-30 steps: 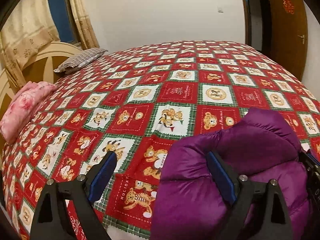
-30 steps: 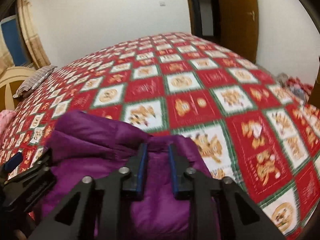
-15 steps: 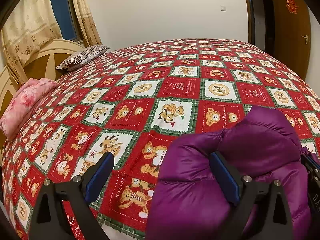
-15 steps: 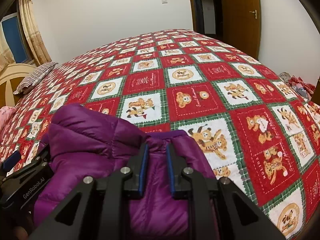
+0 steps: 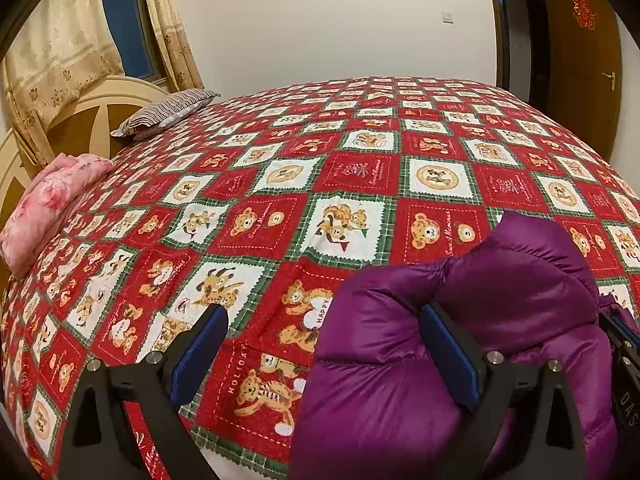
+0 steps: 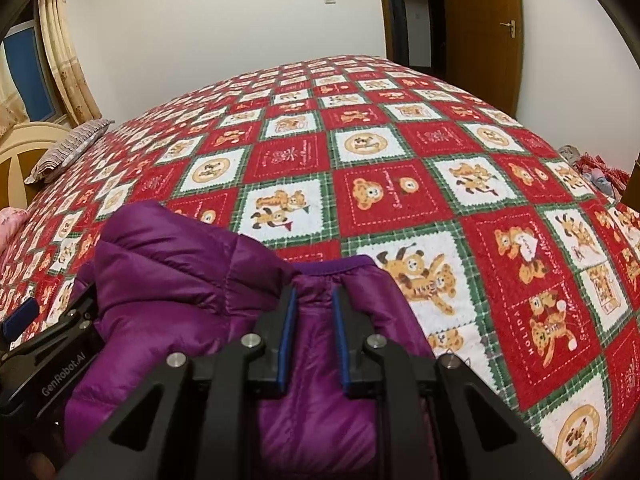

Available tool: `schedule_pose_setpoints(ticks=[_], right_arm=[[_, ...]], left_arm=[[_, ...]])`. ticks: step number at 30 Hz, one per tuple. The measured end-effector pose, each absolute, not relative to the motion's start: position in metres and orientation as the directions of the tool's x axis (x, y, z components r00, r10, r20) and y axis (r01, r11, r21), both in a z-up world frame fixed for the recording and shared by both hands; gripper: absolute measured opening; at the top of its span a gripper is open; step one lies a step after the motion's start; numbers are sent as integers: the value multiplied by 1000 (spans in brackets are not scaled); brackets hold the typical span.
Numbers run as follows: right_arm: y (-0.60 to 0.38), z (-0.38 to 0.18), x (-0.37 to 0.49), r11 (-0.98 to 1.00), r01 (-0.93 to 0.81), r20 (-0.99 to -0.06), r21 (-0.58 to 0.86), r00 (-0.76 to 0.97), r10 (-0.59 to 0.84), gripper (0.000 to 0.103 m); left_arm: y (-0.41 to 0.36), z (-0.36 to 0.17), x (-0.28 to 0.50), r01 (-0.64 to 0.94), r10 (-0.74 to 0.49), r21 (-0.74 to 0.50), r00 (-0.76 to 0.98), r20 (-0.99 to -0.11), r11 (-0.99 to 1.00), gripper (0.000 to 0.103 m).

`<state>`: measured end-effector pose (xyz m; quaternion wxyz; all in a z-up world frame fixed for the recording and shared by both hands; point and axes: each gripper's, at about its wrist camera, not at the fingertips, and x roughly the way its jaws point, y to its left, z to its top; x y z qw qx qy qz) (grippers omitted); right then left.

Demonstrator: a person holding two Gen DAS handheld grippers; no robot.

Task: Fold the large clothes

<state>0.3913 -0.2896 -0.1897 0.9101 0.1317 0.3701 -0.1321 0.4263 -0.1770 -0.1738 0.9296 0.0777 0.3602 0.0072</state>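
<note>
Gripping a fold of the purple down jacket (image 6: 192, 280), the right gripper (image 6: 314, 312) has its 2 blue-padded fingers (image 6: 287, 332) drawn close together, with a ridge of the puffy fabric pinched between them just below the jacket's ribbed edge. The jacket sits bunched at the near edge of the bed (image 6: 400, 152), on a red, white and green bedspread (image 5: 360, 184) printed with teddy bears.

The left gripper (image 5: 324, 344) is spread wide. Its left finger hangs over bare bedspread, while its right finger (image 5: 448, 356) presses against the jacket's (image 5: 500, 304) puffed side; nothing is clamped between the 2. In the right wrist view, the left gripper's black body shows at the jacket's left side.

At the head of the bed lie a striped pillow (image 5: 164, 112) and a pink pillow (image 5: 48, 204), in front of a wooden headboard (image 5: 80, 120). A curtain (image 5: 60, 48) hangs behind, and a brown door (image 6: 484, 24) stands beyond the bed.
</note>
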Motion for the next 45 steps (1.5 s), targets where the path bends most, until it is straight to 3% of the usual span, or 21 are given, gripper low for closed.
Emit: schedule_pose_setpoints(ticks=[45], right_arm=[[-282,-198,406,940,338,-754,43,628,-191,19]], left_arm=[[-181,-185,433,49,83,170,719,-690,984,98]])
